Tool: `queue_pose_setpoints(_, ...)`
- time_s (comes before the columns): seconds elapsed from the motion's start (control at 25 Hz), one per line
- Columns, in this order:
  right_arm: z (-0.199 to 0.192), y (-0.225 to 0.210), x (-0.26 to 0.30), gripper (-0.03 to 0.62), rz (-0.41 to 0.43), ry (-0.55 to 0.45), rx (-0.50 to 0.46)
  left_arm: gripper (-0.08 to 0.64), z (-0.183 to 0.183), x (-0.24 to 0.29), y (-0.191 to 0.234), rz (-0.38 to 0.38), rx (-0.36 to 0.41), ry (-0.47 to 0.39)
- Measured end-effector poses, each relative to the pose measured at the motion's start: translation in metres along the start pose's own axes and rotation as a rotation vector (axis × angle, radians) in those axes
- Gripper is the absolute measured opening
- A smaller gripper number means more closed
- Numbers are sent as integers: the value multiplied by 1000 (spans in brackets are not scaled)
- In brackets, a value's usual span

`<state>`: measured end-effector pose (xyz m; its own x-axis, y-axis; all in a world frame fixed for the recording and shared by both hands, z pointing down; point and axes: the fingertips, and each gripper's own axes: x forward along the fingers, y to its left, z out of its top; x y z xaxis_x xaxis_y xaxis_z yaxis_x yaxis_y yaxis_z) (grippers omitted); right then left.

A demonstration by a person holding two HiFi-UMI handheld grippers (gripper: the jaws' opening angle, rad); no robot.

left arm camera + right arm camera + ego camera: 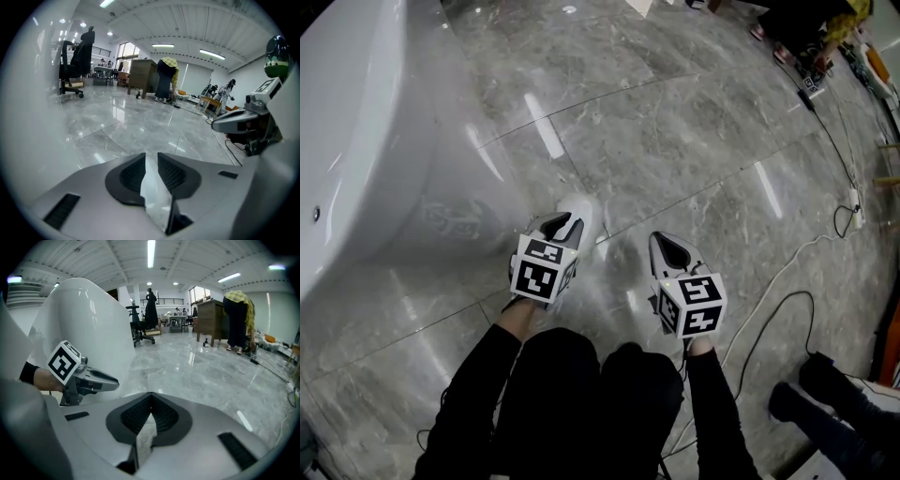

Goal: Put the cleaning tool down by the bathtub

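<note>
Both of my hand-held grippers are hovering over the grey marble floor [675, 141], right next to the white tub [356, 141].

The left hand-held gripper [565, 225] has its jaws a small way apart. Its own view only shows floor through the gap, so it's holding nothing.

The right hand-held gripper [671, 249] sits just beside it. Its tips are pinched together and there's nothing in them either.

As for the cleaning tool, honestly I can't pick it out for sure. The only candidate is a pale patch [584, 217] on the floor at the left gripper's tips, by the foot of the tub. It could just as easily be glare.

Some cables [769, 319] trail across the floor off to the right.
</note>
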<state>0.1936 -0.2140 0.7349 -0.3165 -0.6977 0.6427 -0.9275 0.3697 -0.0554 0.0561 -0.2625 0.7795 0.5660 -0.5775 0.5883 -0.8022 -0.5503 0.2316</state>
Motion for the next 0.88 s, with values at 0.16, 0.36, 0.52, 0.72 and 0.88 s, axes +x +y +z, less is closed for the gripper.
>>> queue_pose_setpoints(0.16, 4, -1, -4, 0, -10, -3, 5, 58, 17, -29, -6, -25, 9, -54)
queue_pose_setpoints(0.36, 9, -2, -10, 1, -15, -14, 4, 17, 31, -61, -9, -30, 37, -111)
queue_pose_setpoints(0.52, 13, -3, -18, 0, -16, -24, 6, 8, 42, -81, -12, -47, 45, -141)
queue_pose_setpoints(0.72, 20, -1, -33, 0, -17, -33, -12, 8, 51, -108, -11, -64, 51, -166)
queue_pose_setpoints(0.88, 28, 3, -49, 0, -26, -49, -40, 8, 59, -128, -14, -66, 45, -194)
